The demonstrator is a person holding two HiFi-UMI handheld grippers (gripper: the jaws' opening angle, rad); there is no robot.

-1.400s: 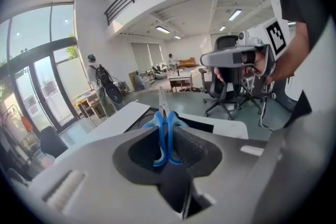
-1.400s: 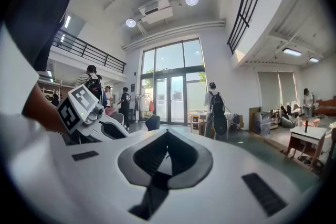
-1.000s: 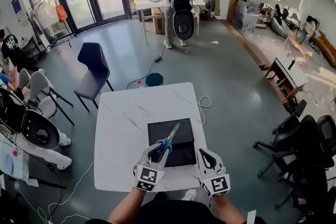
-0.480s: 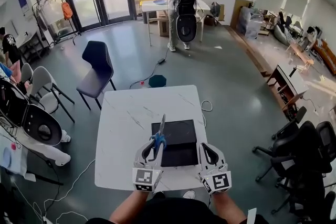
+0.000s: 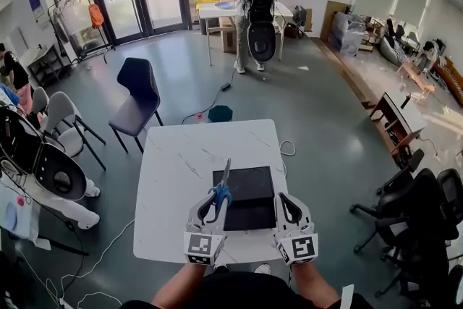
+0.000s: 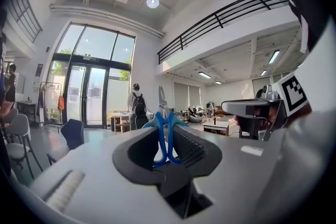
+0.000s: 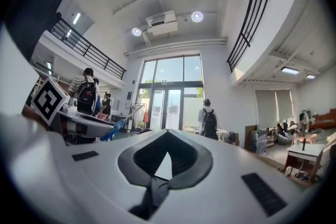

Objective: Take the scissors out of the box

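Observation:
The scissors (image 5: 222, 186) have blue handles and grey blades. My left gripper (image 5: 212, 200) is shut on their handles and holds them in the air, blades pointing away from me. They hang over the left edge of the black box (image 5: 252, 188), which lies on the white marble table (image 5: 181, 170). In the left gripper view the blue handles (image 6: 164, 139) sit pinched between the pads of the left gripper (image 6: 167, 136). My right gripper (image 5: 283, 200) hovers by the box's near right corner. In the right gripper view the tips of the right gripper (image 7: 167, 134) meet with nothing between them.
A dark blue chair (image 5: 137, 94) stands beyond the table's far left corner. Black office chairs (image 5: 419, 206) crowd the right side and white chairs (image 5: 51, 155) the left. A person with a backpack (image 5: 257, 3) stands far off by another table. Cables lie on the floor.
Both grippers have risen. The scissors went from slanting across the box to nearly upright at its left edge, still in the left gripper.

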